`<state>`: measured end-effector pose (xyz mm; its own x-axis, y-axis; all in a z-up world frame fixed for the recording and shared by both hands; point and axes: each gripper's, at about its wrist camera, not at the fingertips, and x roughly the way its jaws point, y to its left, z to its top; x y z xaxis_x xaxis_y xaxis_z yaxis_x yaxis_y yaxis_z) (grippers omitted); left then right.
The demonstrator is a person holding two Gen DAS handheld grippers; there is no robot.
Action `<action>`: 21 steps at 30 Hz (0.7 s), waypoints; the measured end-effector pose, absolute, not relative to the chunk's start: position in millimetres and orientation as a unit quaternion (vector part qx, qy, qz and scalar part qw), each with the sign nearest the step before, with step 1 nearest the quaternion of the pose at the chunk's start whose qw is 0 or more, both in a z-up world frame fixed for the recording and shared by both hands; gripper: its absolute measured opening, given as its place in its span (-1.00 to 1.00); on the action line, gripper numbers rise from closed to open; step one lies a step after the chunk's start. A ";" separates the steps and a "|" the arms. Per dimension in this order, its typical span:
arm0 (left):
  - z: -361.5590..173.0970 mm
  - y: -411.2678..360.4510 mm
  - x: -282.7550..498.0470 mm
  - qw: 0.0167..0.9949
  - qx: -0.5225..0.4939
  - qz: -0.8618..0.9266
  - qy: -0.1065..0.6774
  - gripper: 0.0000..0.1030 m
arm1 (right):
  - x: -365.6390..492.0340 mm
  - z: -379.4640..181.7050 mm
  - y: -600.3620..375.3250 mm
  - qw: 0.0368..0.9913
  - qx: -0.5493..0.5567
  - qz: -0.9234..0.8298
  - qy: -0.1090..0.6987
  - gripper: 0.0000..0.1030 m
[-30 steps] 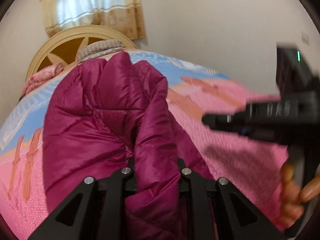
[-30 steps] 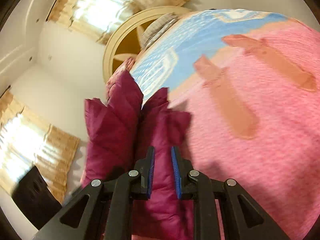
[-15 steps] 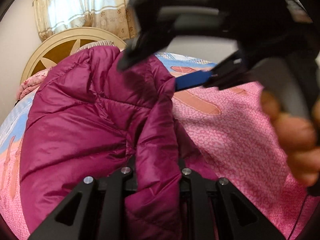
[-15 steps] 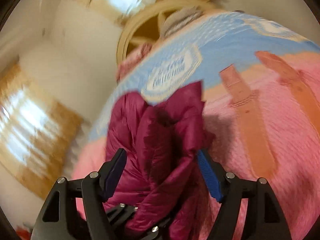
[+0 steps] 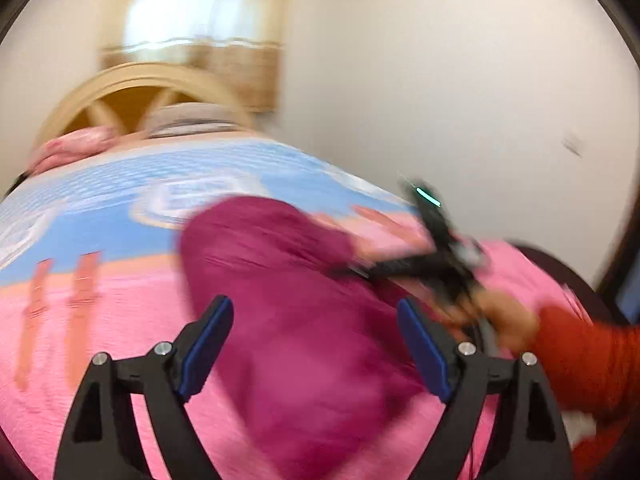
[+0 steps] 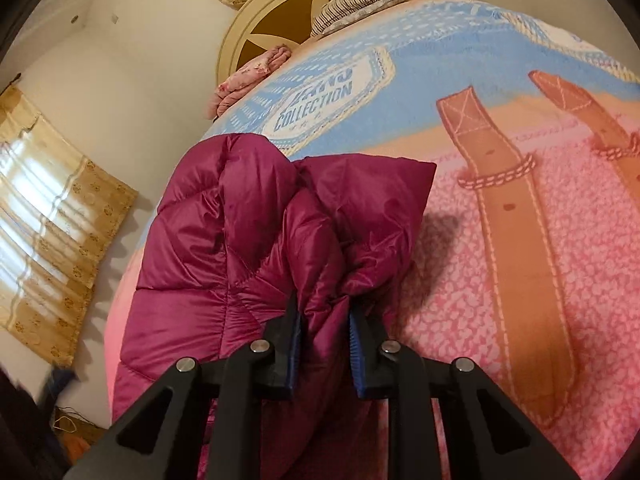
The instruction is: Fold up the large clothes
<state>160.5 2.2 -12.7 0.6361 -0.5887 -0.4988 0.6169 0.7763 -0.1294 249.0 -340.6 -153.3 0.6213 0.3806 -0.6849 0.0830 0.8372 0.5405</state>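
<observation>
A maroon quilted puffer jacket (image 5: 304, 320) lies bunched on the pink and blue bed cover (image 5: 100, 320). The left wrist view is blurred by motion. My left gripper (image 5: 316, 344) is open and empty, its blue pads wide apart above the jacket. My right gripper (image 6: 324, 332) is shut on a fold of the jacket (image 6: 240, 240), with fabric pinched between its blue pads. It also shows in the left wrist view (image 5: 436, 264), at the jacket's right edge, with the hand in a red sleeve behind it.
The bed cover (image 6: 500, 220) has brown strap prints and a blue label panel. A round wooden headboard (image 6: 280, 20), a striped pillow (image 6: 356, 0) and a pink pillow (image 6: 248, 76) sit at the bed's far end. Curtained windows (image 6: 48, 200) are on the left wall.
My left gripper has let go of the jacket and opened wide. My right gripper opened, then closed again on a fold of the jacket. The jacket has dropped onto the bed.
</observation>
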 end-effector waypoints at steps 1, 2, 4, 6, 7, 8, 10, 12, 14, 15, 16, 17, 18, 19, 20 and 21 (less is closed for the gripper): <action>-11.7 5.7 180.3 0.912 0.012 -0.304 0.274 0.69 | 249.2 -157.0 -341.6 0.858 0.275 0.088 0.426 -0.60; -12.2 6.9 201.9 0.916 -0.008 -0.282 0.285 0.69 | 248.7 -158.8 -342.0 0.858 0.276 0.089 0.424 -0.60; -18.0 2.4 234.6 0.917 -0.038 -0.260 0.302 0.68 | 245.9 -161.9 -342.4 0.860 0.277 0.090 0.419 -0.60; -26.3 -11.2 264.8 0.913 -0.053 -0.247 0.320 0.68 | 241.8 -165.8 -342.6 0.859 0.285 0.089 0.415 -0.60; -31.4 -20.0 269.0 0.910 -0.053 -0.249 0.327 0.65 | 240.4 -167.6 -343.6 0.858 0.289 0.089 0.414 -0.60; -36.9 -27.4 272.2 0.906 -0.051 -0.252 0.335 0.65 | 238.7 -169.5 -345.0 0.858 0.291 0.090 0.413 -0.61; -44.6 -47.1 276.4 0.902 -0.029 -0.257 0.345 0.65 | 235.5 -169.9 -346.0 0.859 0.294 0.092 0.410 -0.61; -56.8 -63.4 275.4 0.904 0.007 -0.241 0.352 0.64 | 233.8 -173.0 -349.0 0.856 0.303 0.096 0.408 -0.62; -71.0 -76.2 278.9 0.900 0.030 -0.229 0.369 0.64 | 232.4 -177.5 -354.5 0.850 0.319 0.101 0.406 -0.62; -80.9 -82.6 280.6 0.899 0.042 -0.218 0.378 0.69 | 232.1 -178.5 -355.4 0.849 0.322 0.103 0.405 -0.62; -87.7 -86.4 280.8 0.899 0.054 -0.210 0.381 0.77 | 231.7 -179.4 -356.3 0.849 0.324 0.106 0.405 -0.63; -90.6 -87.4 275.7 0.899 0.062 -0.208 0.380 0.81 | 231.4 -179.6 -356.2 0.849 0.324 0.108 0.405 -0.63; -93.2 -88.6 275.1 0.899 0.066 -0.208 0.379 0.86 | 231.6 -179.9 -356.8 0.849 0.320 0.111 0.405 -0.63; -96.3 -88.5 275.4 0.899 0.067 -0.207 0.380 0.89 | 231.0 -179.8 -356.3 0.851 0.316 0.113 0.404 -0.63; -97.9 -88.3 276.3 0.899 0.067 -0.206 0.382 0.90 | 230.6 -180.4 -356.1 0.852 0.314 0.115 0.404 -0.64; -100.9 -88.8 276.1 0.899 0.069 -0.202 0.383 0.92 | 232.7 -180.6 -356.2 0.851 0.316 0.117 0.404 -0.64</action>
<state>276.1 -88.8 -100.9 0.6249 -0.3095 -0.7167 0.4159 0.9089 -0.0298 232.7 -356.2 -180.6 0.6471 0.4535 -0.6128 0.0570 0.7728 0.6321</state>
